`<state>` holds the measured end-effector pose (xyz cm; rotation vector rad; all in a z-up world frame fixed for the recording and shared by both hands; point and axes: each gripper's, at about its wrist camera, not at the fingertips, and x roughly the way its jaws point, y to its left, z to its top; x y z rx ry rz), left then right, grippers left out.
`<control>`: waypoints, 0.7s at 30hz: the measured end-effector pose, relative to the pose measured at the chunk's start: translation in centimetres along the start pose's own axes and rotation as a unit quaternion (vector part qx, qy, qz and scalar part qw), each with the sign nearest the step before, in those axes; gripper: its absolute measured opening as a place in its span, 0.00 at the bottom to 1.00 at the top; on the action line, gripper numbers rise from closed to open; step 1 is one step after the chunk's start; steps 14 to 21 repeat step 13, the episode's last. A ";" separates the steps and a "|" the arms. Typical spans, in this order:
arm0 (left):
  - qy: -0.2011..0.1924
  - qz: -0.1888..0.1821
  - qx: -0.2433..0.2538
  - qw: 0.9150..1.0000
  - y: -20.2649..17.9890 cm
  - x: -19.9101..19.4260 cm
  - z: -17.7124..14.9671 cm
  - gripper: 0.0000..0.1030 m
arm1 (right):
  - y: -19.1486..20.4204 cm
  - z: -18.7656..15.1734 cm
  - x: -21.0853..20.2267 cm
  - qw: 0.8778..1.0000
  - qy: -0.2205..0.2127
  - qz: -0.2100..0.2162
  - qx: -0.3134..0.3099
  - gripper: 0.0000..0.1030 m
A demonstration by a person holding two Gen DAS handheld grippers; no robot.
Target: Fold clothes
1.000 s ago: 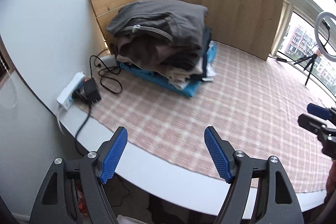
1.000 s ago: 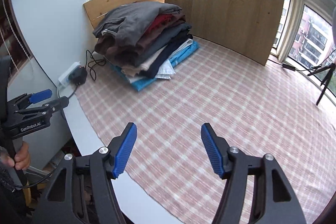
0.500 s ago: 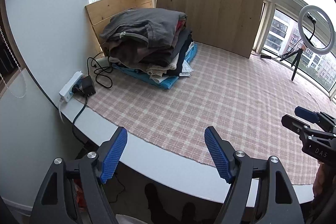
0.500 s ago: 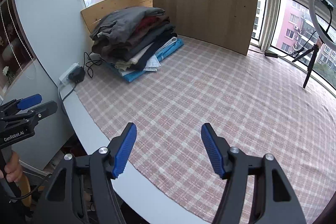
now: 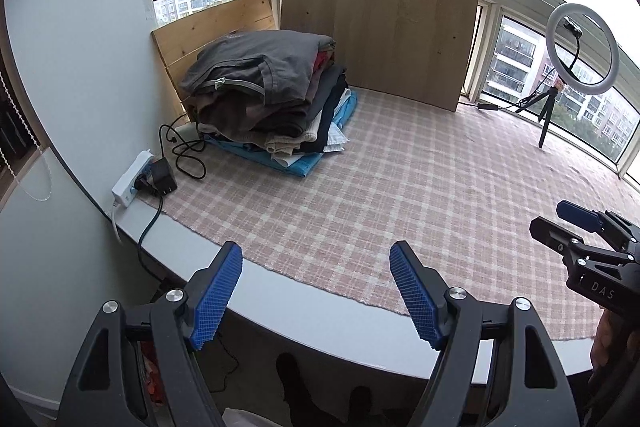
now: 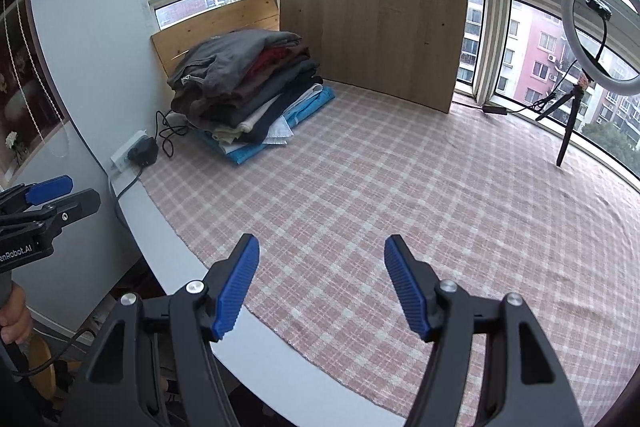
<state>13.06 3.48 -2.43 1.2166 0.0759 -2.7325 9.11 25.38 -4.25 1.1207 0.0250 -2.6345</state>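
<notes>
A stack of folded clothes (image 5: 268, 95) (image 6: 244, 87), topped by a grey garment, sits at the far left corner of the table on the pink checked cloth (image 5: 400, 195) (image 6: 380, 195). My left gripper (image 5: 316, 291) hangs open over the table's near edge, far short of the stack, with nothing between its blue pads. My right gripper (image 6: 320, 283) is open too, above the cloth's front edge, and holds nothing. Each gripper shows at the side of the other's view, with a hand on its handle.
A white power strip (image 5: 130, 179) with a black plug and cables lies left of the stack by the wall. Wooden boards (image 5: 380, 27) lean against the windows behind. A ring light on a tripod (image 5: 576, 59) stands at the far right.
Both grippers have drawn back from the stack and risen a little, so the stack looks smaller and more of the table shows. Their jaws have stayed open.
</notes>
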 end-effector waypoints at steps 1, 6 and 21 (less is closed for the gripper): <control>0.002 0.001 0.000 1.000 0.1 0.1 0.0 0.72 | 0.0 0.0 0.0 1.000 0.000 0.000 0.000 0.63; 0.006 0.002 -0.003 1.000 0.4 0.4 -0.1 0.72 | 0.1 0.1 0.4 1.000 0.002 -0.001 -0.003 0.63; -0.008 0.012 -0.004 1.000 0.6 0.2 0.1 0.72 | 0.3 0.2 0.7 1.000 0.007 -0.002 -0.011 0.63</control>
